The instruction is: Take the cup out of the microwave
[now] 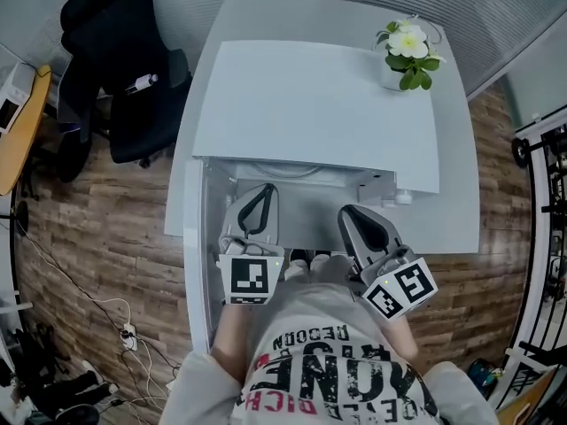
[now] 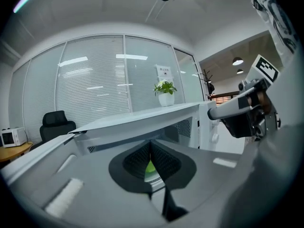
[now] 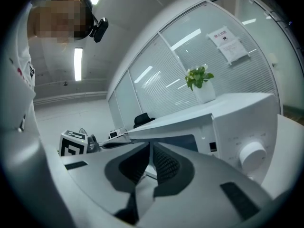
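Cup shows to me only as a sliver of lime green in the left gripper view. It sits inside the open microwave, straight beyond the line where the left gripper's fingers meet. It lies behind the fingers, not between them. How near they are to it I cannot tell, since the fingers cover most of it. Those fingers are pressed together with nothing in their grip. The right gripper has its fingers closed on nothing as well, and its own view looks at the microwave's front, with the white knob off to the right. I see no cup in that view. From the head view I have both grippers side by side in front of the microwave's mouth, left gripper and right gripper, both pointing into it. The door is swung out on the left. The microwave's top hides the cup from above. A potted plant stands on the far right corner of the microwave, which sits on a white worktop. A black office chair stands off to the left.
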The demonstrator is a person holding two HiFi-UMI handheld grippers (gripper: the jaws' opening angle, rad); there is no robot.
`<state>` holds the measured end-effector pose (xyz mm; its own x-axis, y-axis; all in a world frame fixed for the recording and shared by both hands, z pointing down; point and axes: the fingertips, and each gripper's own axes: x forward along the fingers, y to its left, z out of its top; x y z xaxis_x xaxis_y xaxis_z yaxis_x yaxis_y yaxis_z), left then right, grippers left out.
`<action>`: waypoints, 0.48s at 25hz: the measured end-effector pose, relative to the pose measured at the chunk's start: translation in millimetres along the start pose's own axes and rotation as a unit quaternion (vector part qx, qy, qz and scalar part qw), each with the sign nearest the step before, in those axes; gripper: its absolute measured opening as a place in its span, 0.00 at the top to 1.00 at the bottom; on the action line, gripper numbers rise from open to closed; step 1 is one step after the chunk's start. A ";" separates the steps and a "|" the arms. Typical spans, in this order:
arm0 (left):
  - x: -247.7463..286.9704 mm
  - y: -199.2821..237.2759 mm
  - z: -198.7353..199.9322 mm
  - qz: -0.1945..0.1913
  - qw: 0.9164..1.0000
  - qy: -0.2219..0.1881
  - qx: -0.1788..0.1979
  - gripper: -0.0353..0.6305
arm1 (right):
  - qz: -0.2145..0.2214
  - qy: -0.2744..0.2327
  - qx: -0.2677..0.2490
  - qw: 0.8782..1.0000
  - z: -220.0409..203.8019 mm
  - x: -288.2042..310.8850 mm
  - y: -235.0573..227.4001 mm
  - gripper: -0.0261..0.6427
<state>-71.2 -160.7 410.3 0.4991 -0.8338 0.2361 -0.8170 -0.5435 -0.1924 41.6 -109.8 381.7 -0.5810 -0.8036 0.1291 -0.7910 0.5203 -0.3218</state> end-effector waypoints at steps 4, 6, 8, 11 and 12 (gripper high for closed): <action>4.9 -8.0 -11.0 -0.025 0.999 0.026 0.032 0.92 | -0.008 -0.003 0.000 1.000 -1.3 -0.6 2.8 0.92; 9.1 -12.0 -16.4 -0.032 0.997 0.040 0.059 0.82 | -0.010 -0.003 -0.002 1.000 -2.0 0.0 3.5 0.92; 14.8 -17.2 -18.6 -0.042 0.993 0.051 0.093 0.79 | -0.010 -0.004 -0.003 1.000 -1.5 0.4 4.9 0.92; 22.2 -22.3 -22.4 -0.050 0.986 0.064 0.143 0.77 | -0.009 -0.006 -0.002 1.000 -1.4 0.9 7.8 0.92; 25.0 -22.9 -24.0 -0.051 0.984 0.068 0.155 0.77 | -0.009 -0.006 -0.003 1.000 -1.4 1.1 8.0 0.92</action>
<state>-46.9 -166.8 443.5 0.5135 -0.7644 0.3898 -0.6265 -0.6444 -0.4384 34.4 -106.1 380.6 -0.5638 -0.8167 0.1228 -0.8028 0.5070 -0.3137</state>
